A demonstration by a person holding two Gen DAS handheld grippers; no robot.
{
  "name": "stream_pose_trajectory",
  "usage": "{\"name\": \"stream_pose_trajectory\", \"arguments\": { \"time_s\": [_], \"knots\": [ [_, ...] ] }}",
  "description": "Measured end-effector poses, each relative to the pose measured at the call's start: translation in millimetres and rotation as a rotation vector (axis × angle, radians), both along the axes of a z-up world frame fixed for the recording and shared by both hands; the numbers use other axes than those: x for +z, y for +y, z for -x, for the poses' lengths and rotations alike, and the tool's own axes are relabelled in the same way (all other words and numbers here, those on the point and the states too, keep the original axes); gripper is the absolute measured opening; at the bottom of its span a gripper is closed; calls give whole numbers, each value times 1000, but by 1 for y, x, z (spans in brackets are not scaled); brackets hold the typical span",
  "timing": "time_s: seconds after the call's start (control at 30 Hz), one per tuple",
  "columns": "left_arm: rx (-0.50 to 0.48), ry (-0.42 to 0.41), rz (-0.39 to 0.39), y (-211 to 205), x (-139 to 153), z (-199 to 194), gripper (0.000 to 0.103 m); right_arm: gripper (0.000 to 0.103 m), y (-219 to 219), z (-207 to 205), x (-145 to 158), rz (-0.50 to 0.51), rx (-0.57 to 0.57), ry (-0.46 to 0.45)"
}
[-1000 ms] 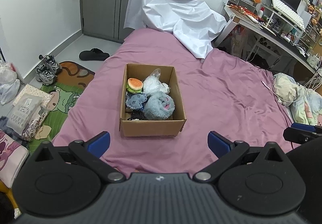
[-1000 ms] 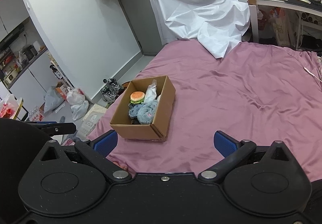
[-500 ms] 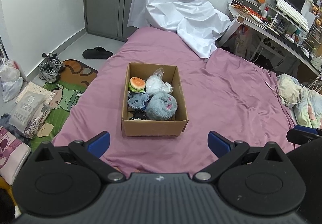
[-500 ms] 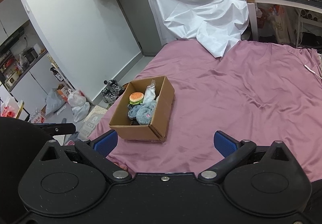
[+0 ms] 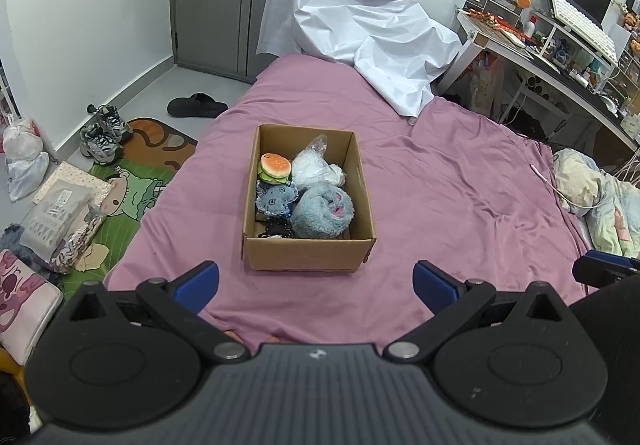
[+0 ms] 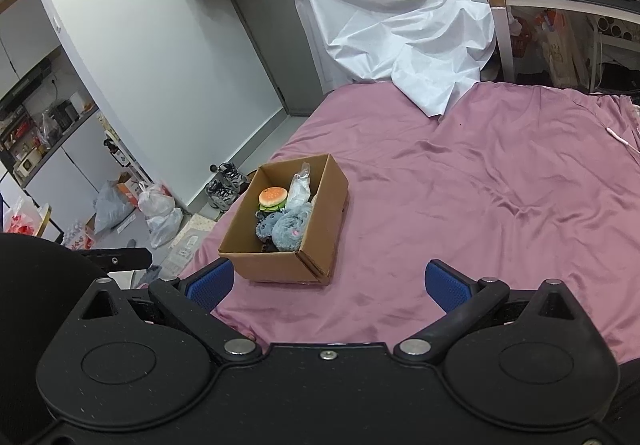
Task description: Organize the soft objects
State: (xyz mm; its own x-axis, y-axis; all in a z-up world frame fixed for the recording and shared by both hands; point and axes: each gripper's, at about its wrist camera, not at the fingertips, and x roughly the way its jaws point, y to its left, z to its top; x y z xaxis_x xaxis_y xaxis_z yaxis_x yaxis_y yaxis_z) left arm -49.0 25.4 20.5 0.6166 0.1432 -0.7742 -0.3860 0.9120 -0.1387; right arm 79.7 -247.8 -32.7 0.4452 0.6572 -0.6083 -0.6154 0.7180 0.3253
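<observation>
Holding both grippers, left [image 5: 316, 281] and right [image 6: 328, 281], spread empty, we risk crushing the cardboard box [image 5: 308, 255] wall reaching for the plush burger [image 5: 274, 167].

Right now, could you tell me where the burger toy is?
The burger toy sits in the cardboard box on the bed, far-left corner, beside the plastic bag.

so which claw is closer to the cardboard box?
Left. The left claw sits squarely in front of the cardboard box; the right claw sits off to the box's right, slightly farther back.
</observation>
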Motion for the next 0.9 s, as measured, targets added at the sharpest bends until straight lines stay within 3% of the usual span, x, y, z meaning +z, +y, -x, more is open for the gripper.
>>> {"name": "stream_pose_trajectory", "arguments": {
  "time_s": [0.9],
  "knots": [
    [-3, 3, 10, -5, -3, 0, 102, 103, 10, -2, -2, 9, -14, 27]
  ]
}}
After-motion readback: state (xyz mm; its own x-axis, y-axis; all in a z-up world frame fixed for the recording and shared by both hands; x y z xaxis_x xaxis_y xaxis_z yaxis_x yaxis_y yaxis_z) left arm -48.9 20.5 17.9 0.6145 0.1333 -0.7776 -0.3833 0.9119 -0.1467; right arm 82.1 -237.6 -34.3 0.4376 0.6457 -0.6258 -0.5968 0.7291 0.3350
